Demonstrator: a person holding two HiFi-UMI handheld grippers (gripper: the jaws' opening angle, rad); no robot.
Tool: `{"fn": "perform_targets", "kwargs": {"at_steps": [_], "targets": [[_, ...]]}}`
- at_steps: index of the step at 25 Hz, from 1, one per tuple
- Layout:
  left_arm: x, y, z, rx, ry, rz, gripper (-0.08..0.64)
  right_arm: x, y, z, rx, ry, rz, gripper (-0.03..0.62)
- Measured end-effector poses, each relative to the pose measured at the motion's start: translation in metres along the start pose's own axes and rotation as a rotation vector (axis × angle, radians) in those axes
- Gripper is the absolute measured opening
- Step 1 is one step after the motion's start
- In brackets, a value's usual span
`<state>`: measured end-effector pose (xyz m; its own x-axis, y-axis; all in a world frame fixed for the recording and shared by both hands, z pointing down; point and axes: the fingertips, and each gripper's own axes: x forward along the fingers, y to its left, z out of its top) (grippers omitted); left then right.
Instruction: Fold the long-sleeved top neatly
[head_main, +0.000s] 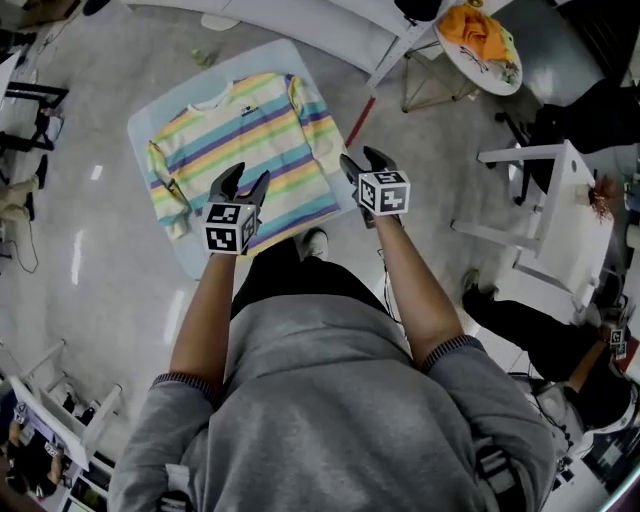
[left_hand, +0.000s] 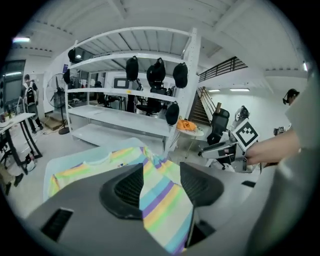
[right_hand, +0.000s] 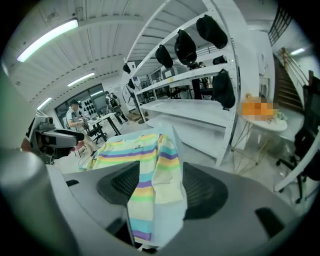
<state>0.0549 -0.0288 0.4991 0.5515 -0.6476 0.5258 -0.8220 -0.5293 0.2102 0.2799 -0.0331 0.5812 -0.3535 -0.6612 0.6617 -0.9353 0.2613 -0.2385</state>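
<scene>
The long-sleeved top (head_main: 250, 140), striped in pastel yellow, green, blue and purple, lies flat and face up on a pale blue sheet (head_main: 160, 110), its collar away from me. One sleeve (head_main: 165, 195) runs down its left side, the other (head_main: 312, 120) down its right. My left gripper (head_main: 245, 180) hovers open over the hem, holding nothing. My right gripper (head_main: 362, 158) is open and empty beside the top's right lower corner. Through the left gripper (left_hand: 161, 180) and the right gripper (right_hand: 157, 187) I see the top (left_hand: 100, 165) (right_hand: 135, 150) lying below, apart from the pads.
A white shelving rack (head_main: 300, 20) stands beyond the sheet. A round table with an orange cloth (head_main: 480, 40) is at the upper right, with a white frame (head_main: 540, 200) and a seated person (head_main: 540, 340) to the right. My shoe (head_main: 312, 240) is at the sheet's near edge.
</scene>
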Motion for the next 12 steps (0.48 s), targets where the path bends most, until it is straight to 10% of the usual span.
{"fn": "perform_targets", "kwargs": {"at_steps": [12], "targets": [[0.106,-0.028,-0.045,0.063,0.147,-0.161,0.305,0.061,-0.022,-0.068,0.139,0.095,-0.138,0.347]]}}
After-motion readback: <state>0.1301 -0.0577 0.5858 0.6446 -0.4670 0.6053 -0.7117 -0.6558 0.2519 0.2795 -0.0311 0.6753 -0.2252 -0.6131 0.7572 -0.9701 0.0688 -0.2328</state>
